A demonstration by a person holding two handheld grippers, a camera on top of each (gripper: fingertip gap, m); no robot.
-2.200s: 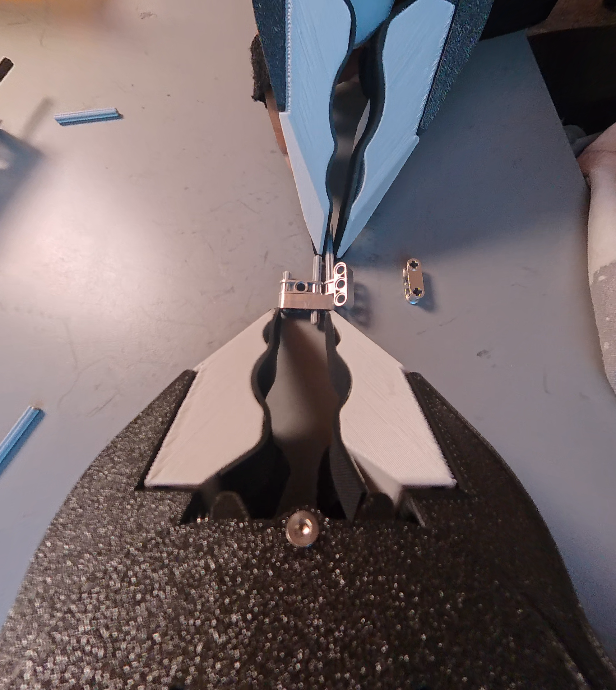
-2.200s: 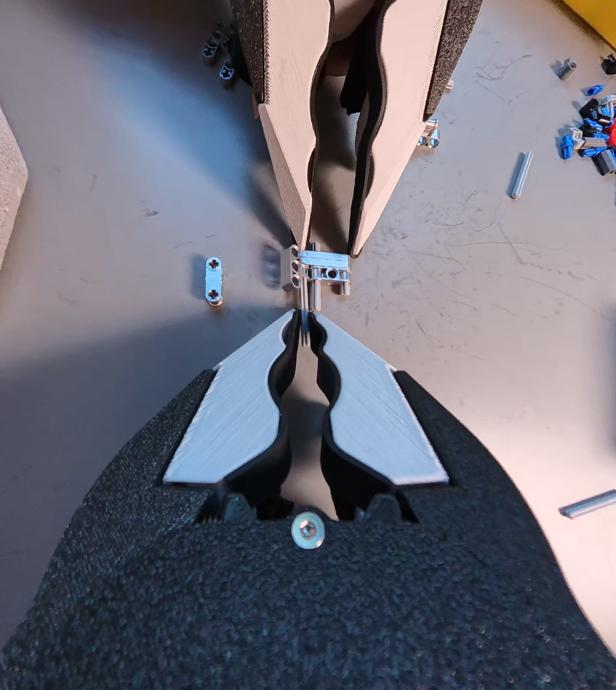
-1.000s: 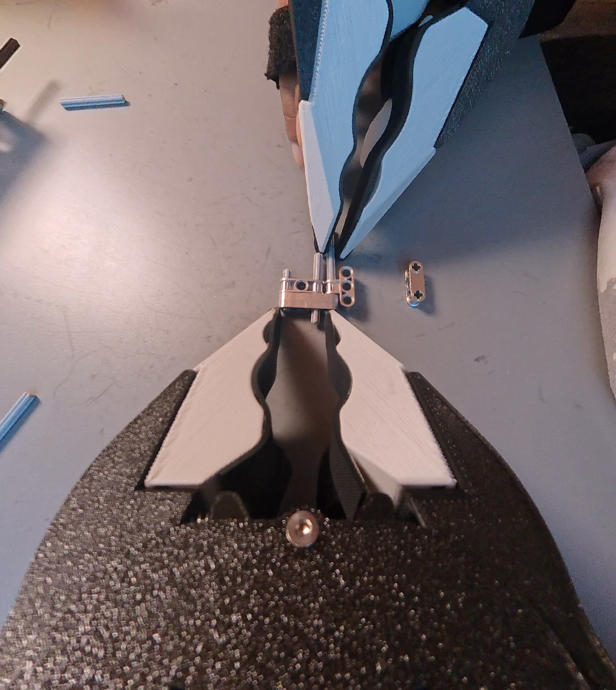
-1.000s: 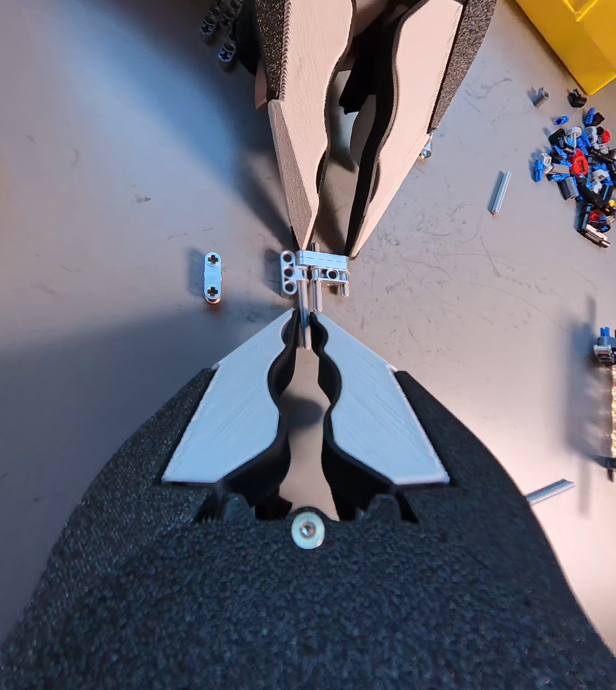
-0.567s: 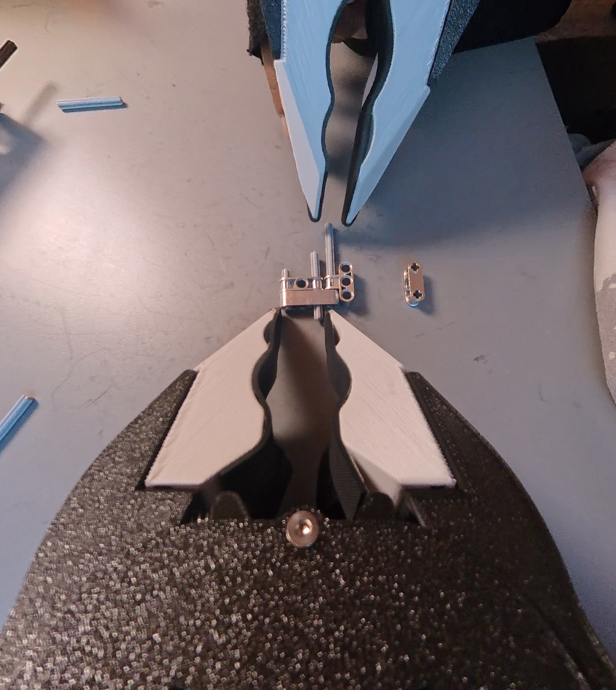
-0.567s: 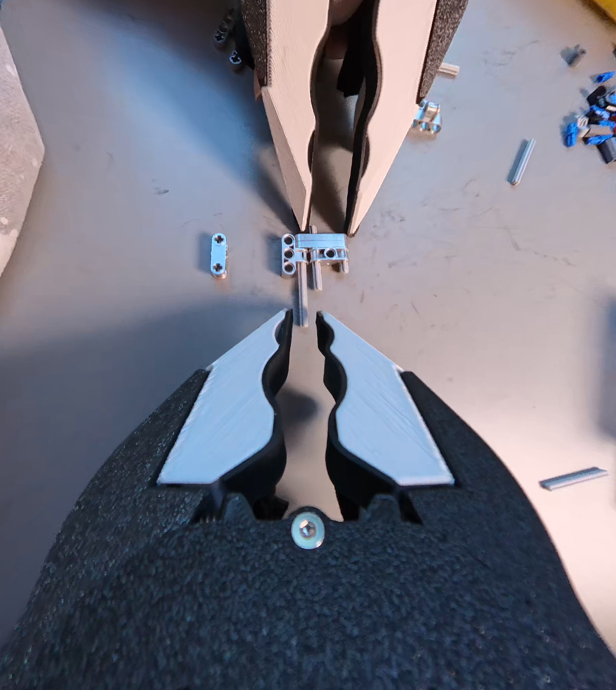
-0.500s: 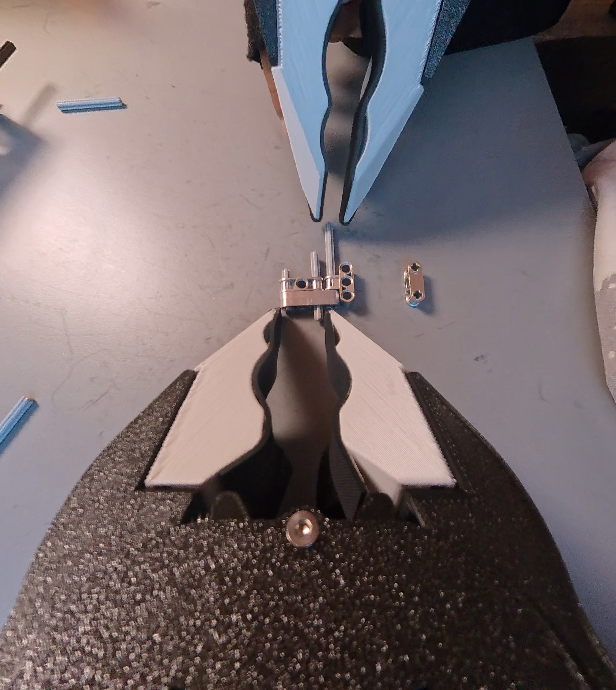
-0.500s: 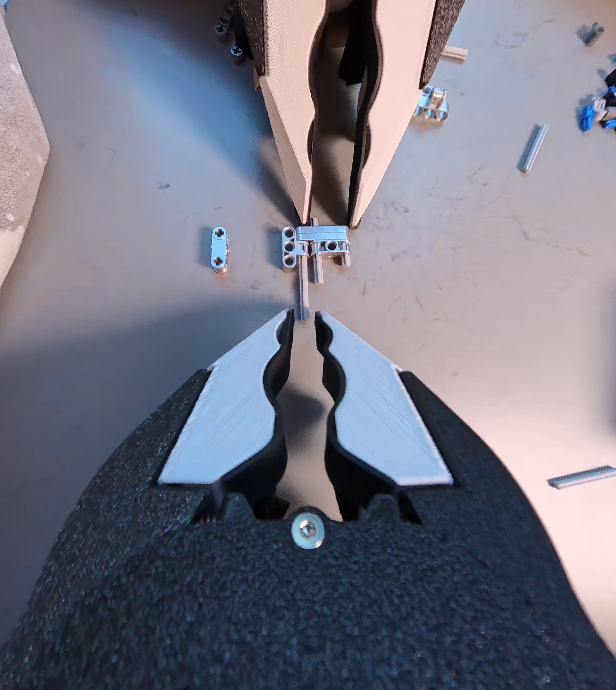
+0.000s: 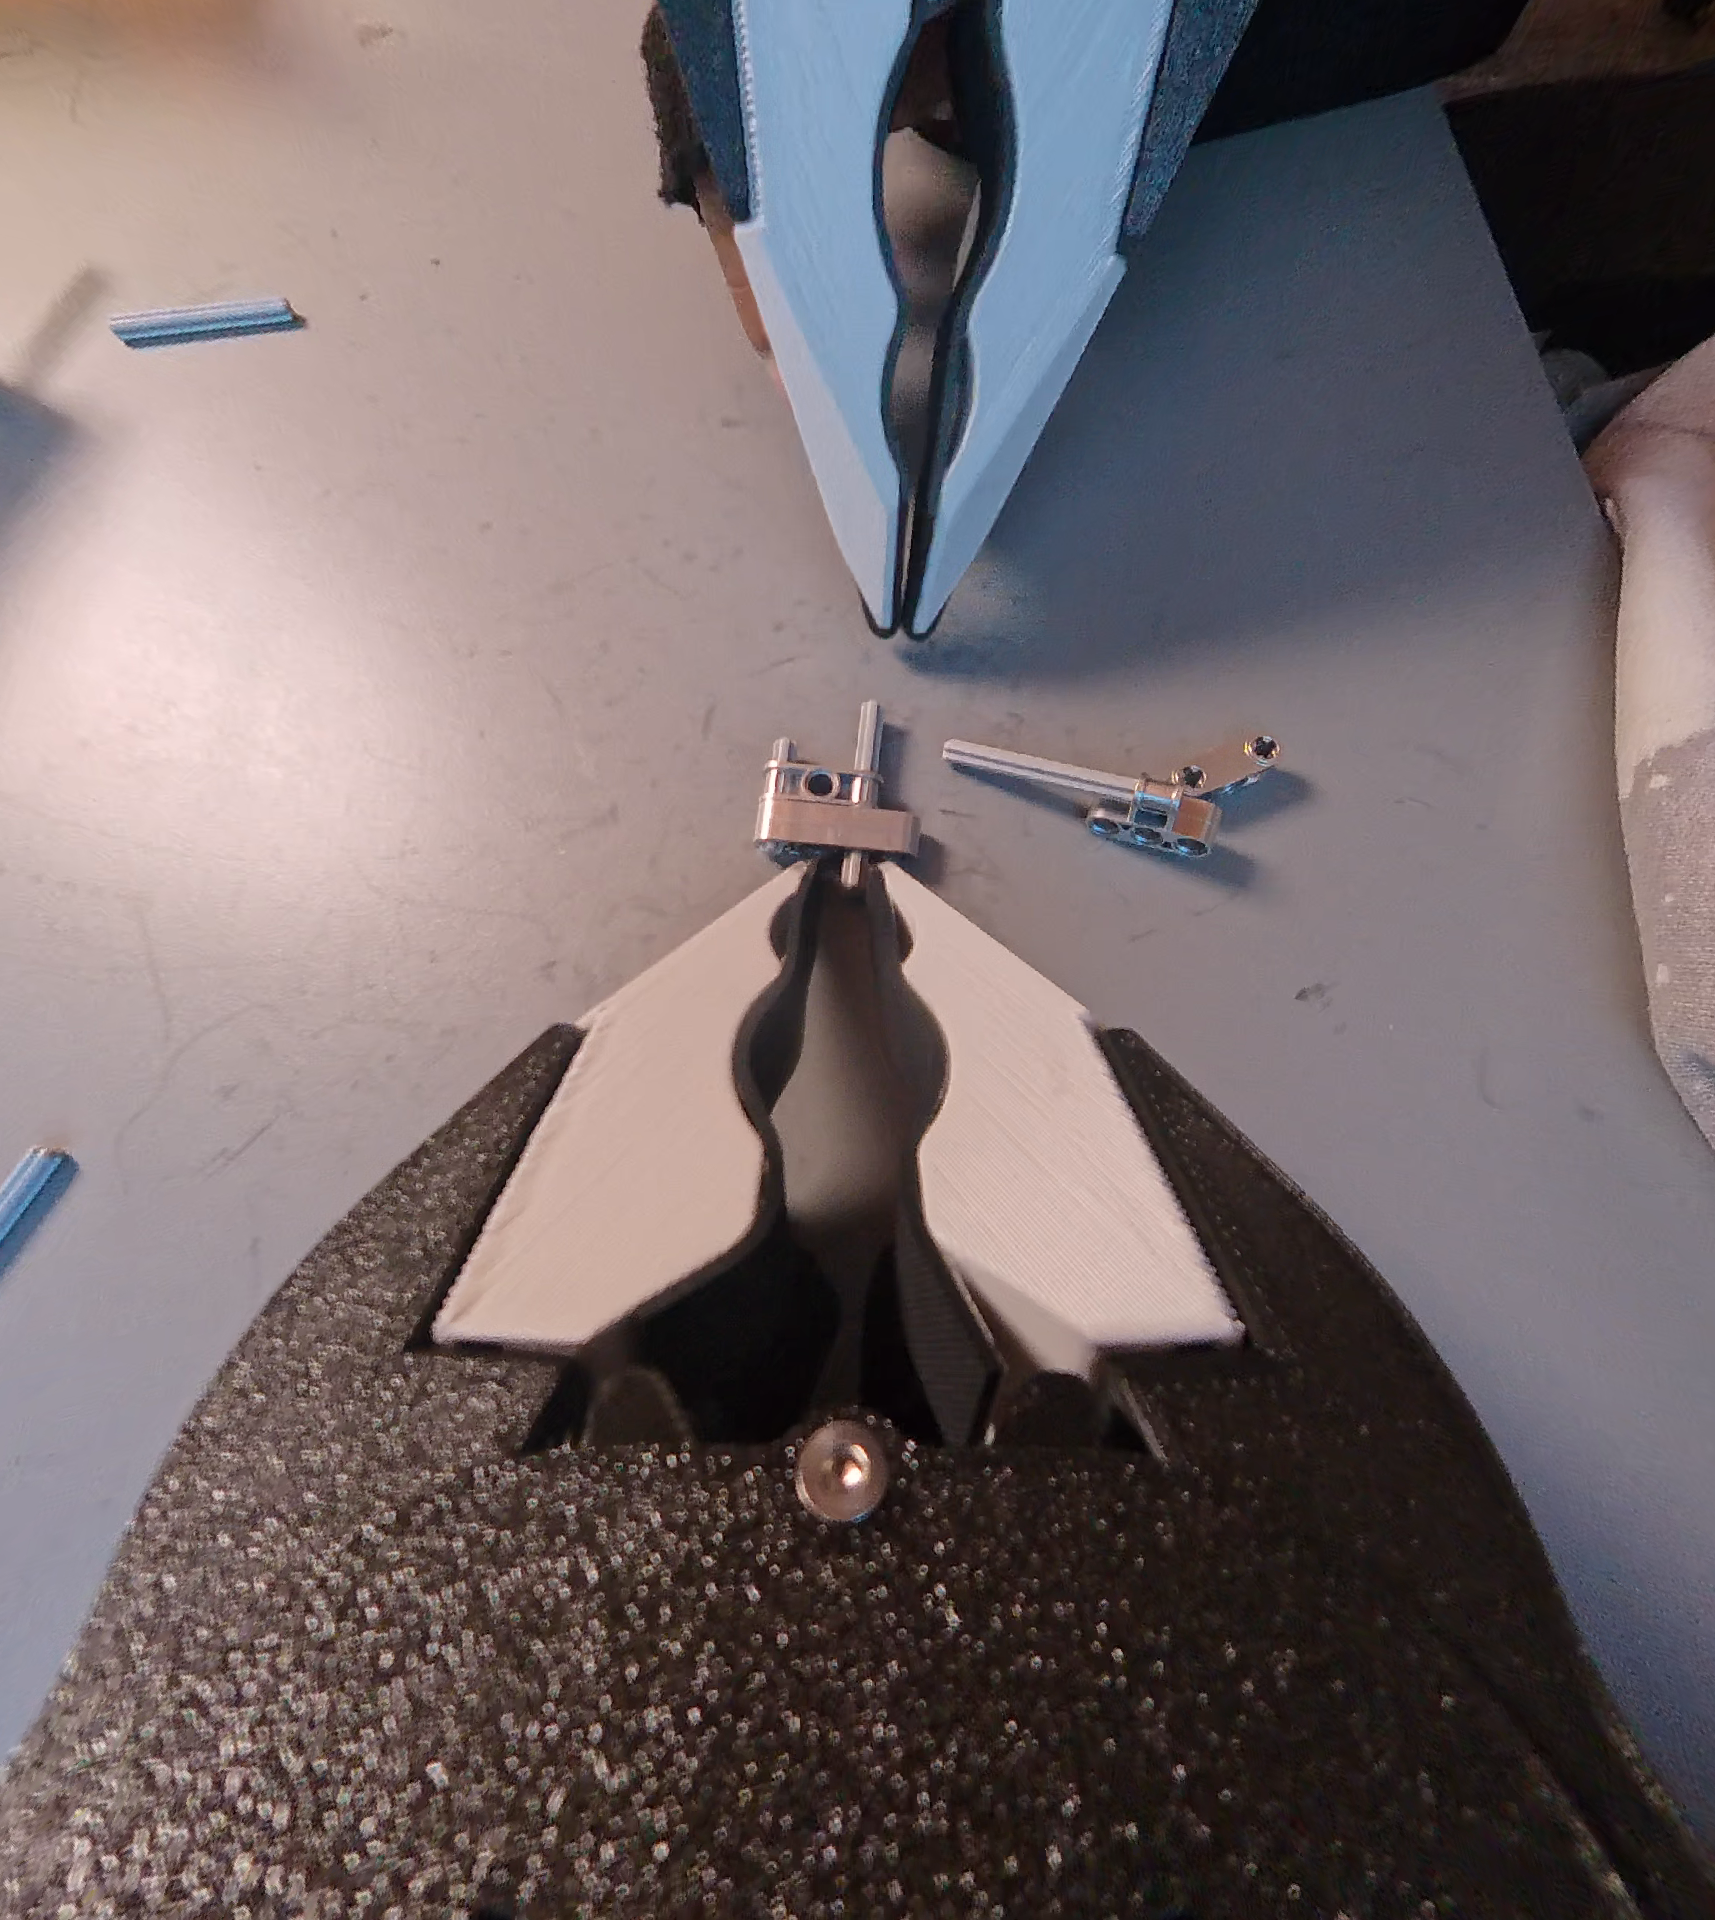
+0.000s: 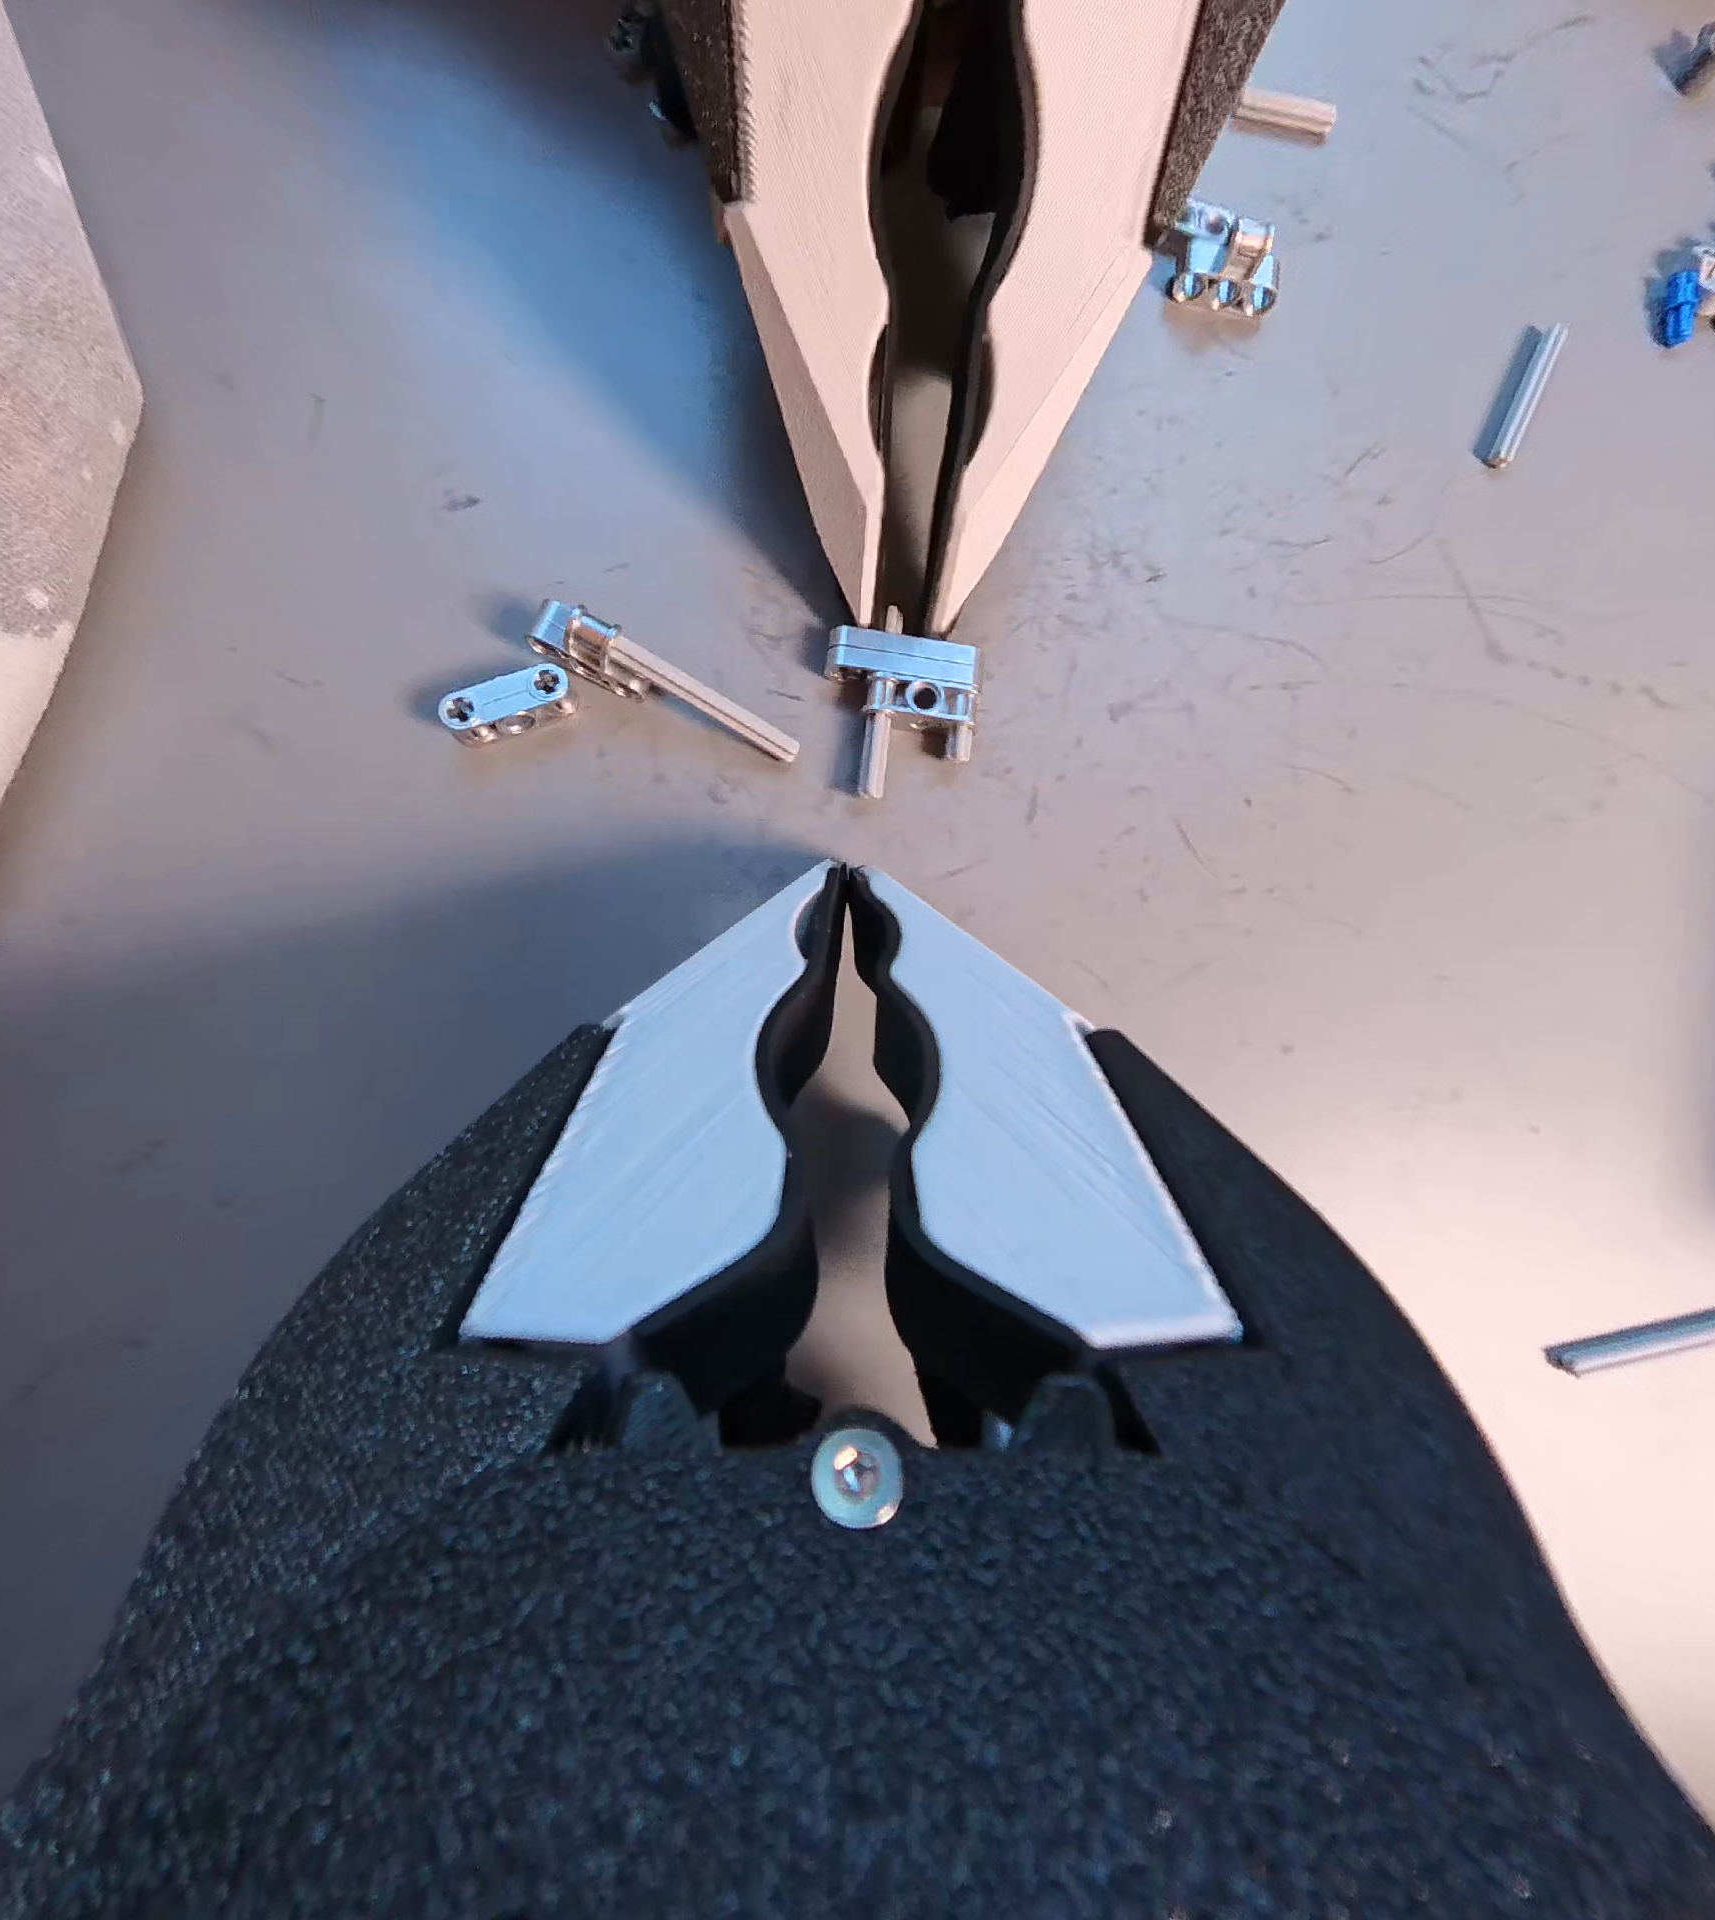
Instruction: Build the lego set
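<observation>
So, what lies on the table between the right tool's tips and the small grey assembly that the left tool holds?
Nothing: in the right wrist view the table is bare between the right tool and the grey assembly in the left tool.

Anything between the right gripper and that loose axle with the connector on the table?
Nothing visible: bare table lies between the shut right gripper and the loose axle. The grey assembly in the left gripper sits just beside that path.
</observation>
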